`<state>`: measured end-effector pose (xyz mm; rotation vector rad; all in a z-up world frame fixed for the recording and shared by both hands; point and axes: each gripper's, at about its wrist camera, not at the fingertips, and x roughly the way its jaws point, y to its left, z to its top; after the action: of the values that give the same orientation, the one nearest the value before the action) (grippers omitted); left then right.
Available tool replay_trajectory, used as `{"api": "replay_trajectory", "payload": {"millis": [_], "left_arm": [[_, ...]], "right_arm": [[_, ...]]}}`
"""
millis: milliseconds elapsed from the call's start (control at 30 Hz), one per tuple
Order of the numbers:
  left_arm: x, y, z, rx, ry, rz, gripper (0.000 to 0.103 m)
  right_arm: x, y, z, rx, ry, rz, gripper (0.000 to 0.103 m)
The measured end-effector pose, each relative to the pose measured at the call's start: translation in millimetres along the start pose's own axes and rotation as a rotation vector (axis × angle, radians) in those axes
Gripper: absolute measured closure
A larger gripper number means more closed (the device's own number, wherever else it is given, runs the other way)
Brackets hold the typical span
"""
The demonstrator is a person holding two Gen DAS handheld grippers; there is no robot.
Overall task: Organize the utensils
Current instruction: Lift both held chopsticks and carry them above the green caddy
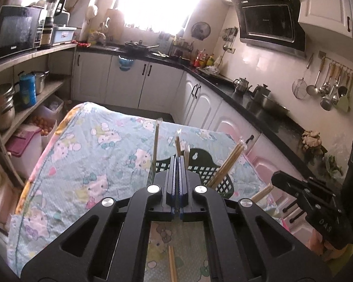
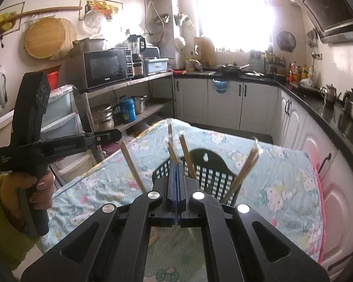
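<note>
Left gripper [image 1: 178,162] closed, blue pads together, nothing between them. Right gripper [image 2: 178,168] likewise closed, empty. Both point toward black lattice basket [image 2: 211,176] on table covered with cartoon-print cloth [image 1: 94,155]. Wrapped chopsticks [image 2: 242,176] stand tilted inside basket, leaning outward in several directions. One loose chopstick pair [image 1: 173,265] lies on cloth beneath left gripper. Kitchen counter [image 1: 266,110] along right.

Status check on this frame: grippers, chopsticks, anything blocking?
Left gripper and right gripper shut, empty. Chopsticks standing in black basket; one pair loose on tablecloth. Nothing blocking.
</note>
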<state>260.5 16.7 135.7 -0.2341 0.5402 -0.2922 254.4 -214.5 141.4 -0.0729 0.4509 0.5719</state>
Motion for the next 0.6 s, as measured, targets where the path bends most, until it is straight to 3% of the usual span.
{"api": "replay_trajectory", "payload": {"millis": [333, 600], "left_arm": [[-9, -15, 42, 0.053, -0.063, -0.033, 0.103], [9, -13, 73, 0.058, -0.091, -0.030, 0.103]], "right_arm": [[-2, -13, 54, -0.012, -0.076, -0.041, 0.102], [-1, -29, 85, -0.018, -0.125, -0.087, 0.102]]}}
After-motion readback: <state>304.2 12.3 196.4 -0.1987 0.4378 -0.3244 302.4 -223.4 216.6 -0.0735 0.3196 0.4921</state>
